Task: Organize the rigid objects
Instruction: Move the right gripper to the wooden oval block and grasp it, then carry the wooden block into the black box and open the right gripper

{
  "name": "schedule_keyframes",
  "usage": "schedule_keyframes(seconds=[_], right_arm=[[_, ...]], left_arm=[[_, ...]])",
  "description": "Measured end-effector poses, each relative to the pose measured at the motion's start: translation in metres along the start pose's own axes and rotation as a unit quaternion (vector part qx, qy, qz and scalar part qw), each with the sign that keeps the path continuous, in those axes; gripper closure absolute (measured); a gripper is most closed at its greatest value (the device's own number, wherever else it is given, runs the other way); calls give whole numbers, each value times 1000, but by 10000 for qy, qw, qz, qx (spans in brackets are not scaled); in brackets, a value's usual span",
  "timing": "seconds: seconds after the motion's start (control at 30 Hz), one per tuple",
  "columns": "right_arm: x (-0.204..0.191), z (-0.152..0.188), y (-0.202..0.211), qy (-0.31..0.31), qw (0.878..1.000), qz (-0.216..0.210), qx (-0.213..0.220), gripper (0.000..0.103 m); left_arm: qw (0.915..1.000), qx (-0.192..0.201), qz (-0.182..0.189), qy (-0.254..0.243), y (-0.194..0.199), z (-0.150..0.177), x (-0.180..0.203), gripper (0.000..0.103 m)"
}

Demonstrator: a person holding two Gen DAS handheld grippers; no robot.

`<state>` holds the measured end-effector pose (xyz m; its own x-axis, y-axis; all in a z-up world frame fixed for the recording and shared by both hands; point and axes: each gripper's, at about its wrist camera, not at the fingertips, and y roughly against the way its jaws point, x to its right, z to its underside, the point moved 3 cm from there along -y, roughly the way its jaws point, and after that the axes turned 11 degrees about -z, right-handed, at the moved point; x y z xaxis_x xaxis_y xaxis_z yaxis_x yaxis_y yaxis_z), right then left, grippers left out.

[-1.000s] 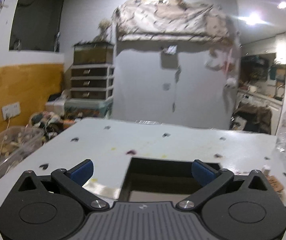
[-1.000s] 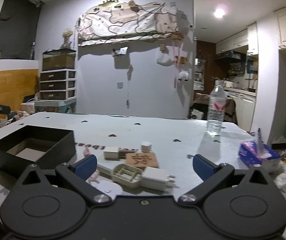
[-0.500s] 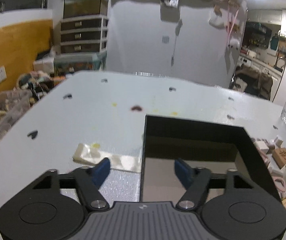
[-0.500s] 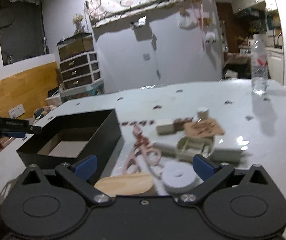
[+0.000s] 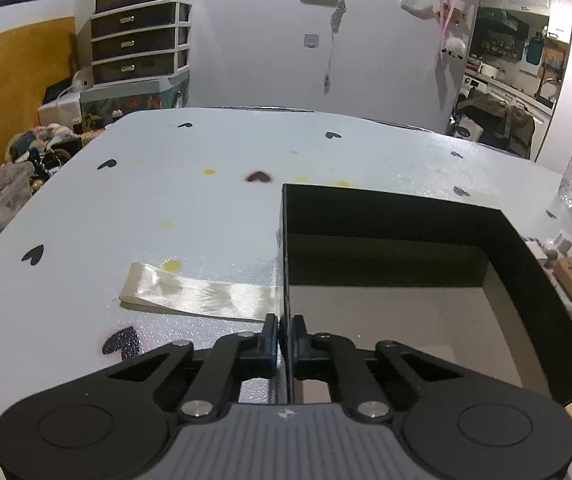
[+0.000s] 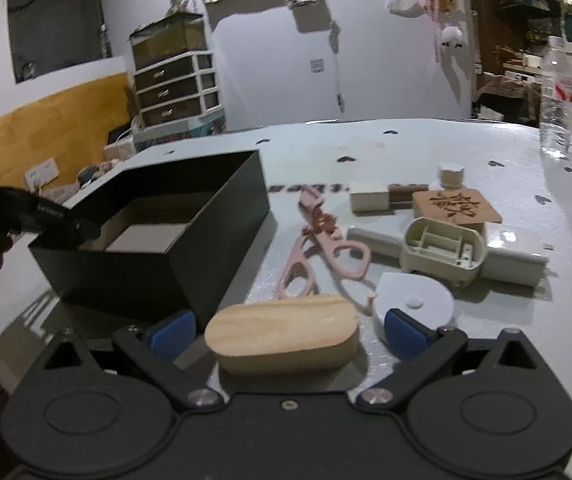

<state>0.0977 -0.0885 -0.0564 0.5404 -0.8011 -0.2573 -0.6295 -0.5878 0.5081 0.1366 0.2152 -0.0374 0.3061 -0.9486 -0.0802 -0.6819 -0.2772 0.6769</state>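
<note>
Wooden block [image 6: 282,332] lies between the wide-spread right claw [image 6: 286,330] fingers.

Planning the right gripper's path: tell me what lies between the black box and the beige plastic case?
Pink scissors, lying flat on the table between black box and beige plastic case, seen in the right wrist view.

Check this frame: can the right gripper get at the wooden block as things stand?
Probably yes. The right gripper is open with the wooden block lying between its fingers, nothing covering it. The black box sits close on the left, the white disc on the right.
</note>
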Motion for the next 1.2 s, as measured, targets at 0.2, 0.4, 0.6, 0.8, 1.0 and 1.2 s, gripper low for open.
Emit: schedule_keyframes(seconds=[0.2, 0.4, 0.6, 0.8, 1.0, 1.2], right_arm=[[-9, 3, -11, 260, 9995, 114, -169, 9], [-10, 4, -17, 458, 9982, 250, -285, 14], [-7, 2, -14, 472, 9980, 200, -382, 14], [1, -16, 2, 455, 9984, 22, -338, 14], [-3, -58, 7, 639, 9978, -46, -145, 14], [-38, -107, -24, 546, 9964, -637, -109, 14]], left_arm=[[9992, 198, -228, -262, 2, 2, 9, 100], [9988, 247, -277, -309, 2, 2, 10, 101], [9988, 241, -323, -278, 1, 1, 11, 101], [9988, 203, -346, -273, 1, 1, 12, 101], [9985, 177, -375, -351, 2, 1, 13, 100], [9988, 181, -324, -317, 1, 0, 12, 101]])
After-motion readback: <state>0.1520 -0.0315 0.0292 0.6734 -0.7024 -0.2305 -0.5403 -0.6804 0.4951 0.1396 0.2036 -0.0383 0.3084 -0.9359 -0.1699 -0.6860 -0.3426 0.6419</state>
